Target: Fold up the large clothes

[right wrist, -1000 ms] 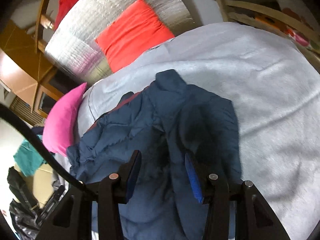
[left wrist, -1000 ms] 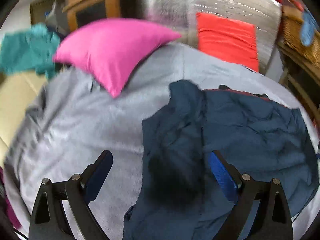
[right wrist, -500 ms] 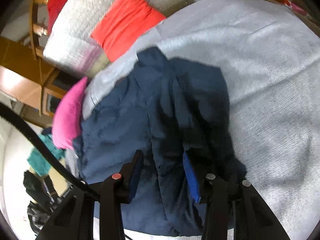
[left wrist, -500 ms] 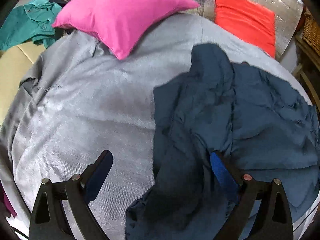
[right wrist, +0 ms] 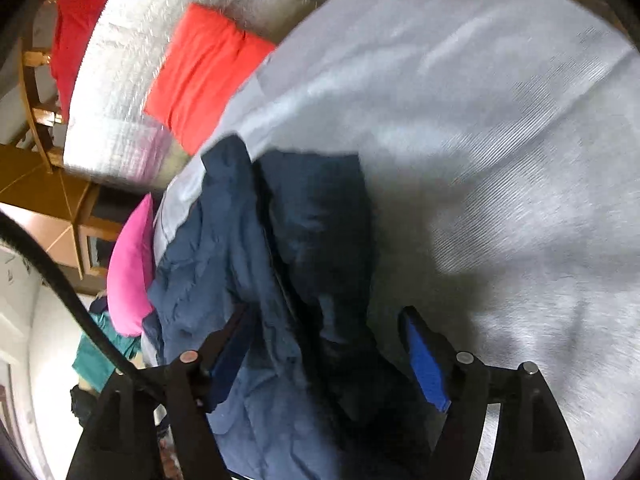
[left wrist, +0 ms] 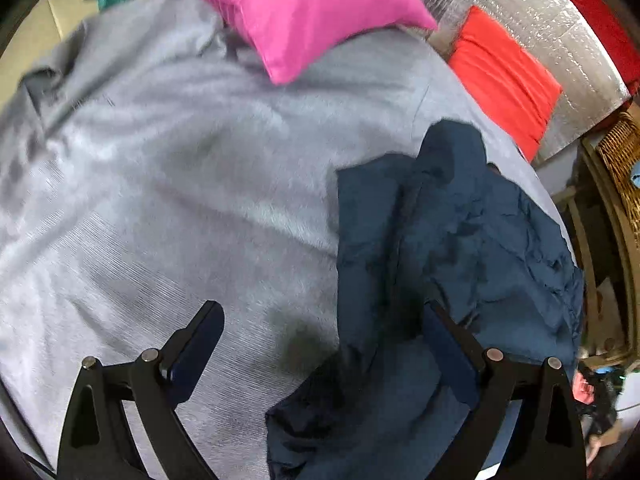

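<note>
Right wrist view shows the biggest thing first: the bed, spread with a pale grey cover, and on it the navy jacket, the garment to be folded. The jacket lies rumpled along the side of the bed nearer the pink pillow, with one panel laid over onto the rest of it and a straight edge facing the bare cover. A second ago the right claw was pinched narrow on a fold of that cloth; now its jaws are opening, the pads stand clear on either side, and the cloth lies slack between them rather than being pressed. I judge that the flap has just been let go, so one fold looks laid down.

In the left wrist view the same jacket fills the right part of the bed, below the orange cushion and the silver padded headboard. The left claw is wide, as it was in the earlier frames, with one pad over grey cover and the other over dark cloth; nothing is gripped. It has come down and nearer the jacket's lower hem.

The fold looks loose and creased, so smoothing or a further fold across probably remains
</note>
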Available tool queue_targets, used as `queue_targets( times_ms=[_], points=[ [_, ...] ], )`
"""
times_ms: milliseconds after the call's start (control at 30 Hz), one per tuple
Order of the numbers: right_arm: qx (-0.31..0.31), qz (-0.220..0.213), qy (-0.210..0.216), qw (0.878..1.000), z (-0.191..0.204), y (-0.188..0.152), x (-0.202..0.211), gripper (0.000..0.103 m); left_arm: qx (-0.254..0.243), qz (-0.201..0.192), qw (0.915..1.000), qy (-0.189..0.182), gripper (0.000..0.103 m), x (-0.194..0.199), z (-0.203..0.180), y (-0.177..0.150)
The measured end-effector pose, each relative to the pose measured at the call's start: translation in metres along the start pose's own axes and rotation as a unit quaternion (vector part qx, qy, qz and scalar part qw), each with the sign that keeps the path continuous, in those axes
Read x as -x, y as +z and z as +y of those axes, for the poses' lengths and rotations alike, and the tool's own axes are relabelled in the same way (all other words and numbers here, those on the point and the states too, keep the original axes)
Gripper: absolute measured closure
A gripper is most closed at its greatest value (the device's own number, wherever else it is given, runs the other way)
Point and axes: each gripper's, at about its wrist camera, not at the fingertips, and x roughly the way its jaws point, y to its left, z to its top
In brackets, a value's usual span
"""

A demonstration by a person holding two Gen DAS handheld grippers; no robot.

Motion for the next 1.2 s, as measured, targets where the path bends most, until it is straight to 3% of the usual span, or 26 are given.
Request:
queue_targets(
  times_ms=[100,267,367,467,567,700,900,1200],
  points=[
    [-0.002,0.039,0.012,0.999,-0.001,-0.003,-0.024,0.021,0.012,0.028,0.9991,-0.029,0.005,-0.013,0.001,-0.002],
    [0.019,0.041,0.061,0.997,0.012,-0.010,-0.034,0.016,0.017,0.064,0.9925,-0.103,0.005,-0.023,-0.012,-0.009],
    [0.058,0.040,0.058,0.996,0.025,-0.017,-0.036,0.015,0.007,0.092,0.9856,-0.141,0.005,-0.033,-0.025,-0.015],
    [0.071,0.029,0.044,0.996,0.031,-0.019,-0.042,0.019,-0.005,0.084,0.9891,-0.120,0.005,-0.037,-0.035,-0.020],
    [0.066,0.019,0.029,0.997,0.031,-0.024,-0.041,0.034,0.016,0.077,0.9886,-0.128,0.005,-0.036,-0.034,-0.020],
    [0.064,0.012,0.031,0.997,0.031,-0.027,-0.037,0.049,0.038,0.066,0.9896,-0.122,0.034,-0.032,-0.030,-0.021],
    [0.069,0.010,0.030,0.997,0.030,-0.034,-0.021,0.055,0.023,0.051,0.9916,-0.117,0.060,-0.021,-0.040,-0.031],
    [0.064,0.042,0.027,0.997,0.017,-0.058,0.001,0.055,0.001,0.058,0.9916,-0.116,0.062,0.000,-0.033,-0.067]
  ],
)
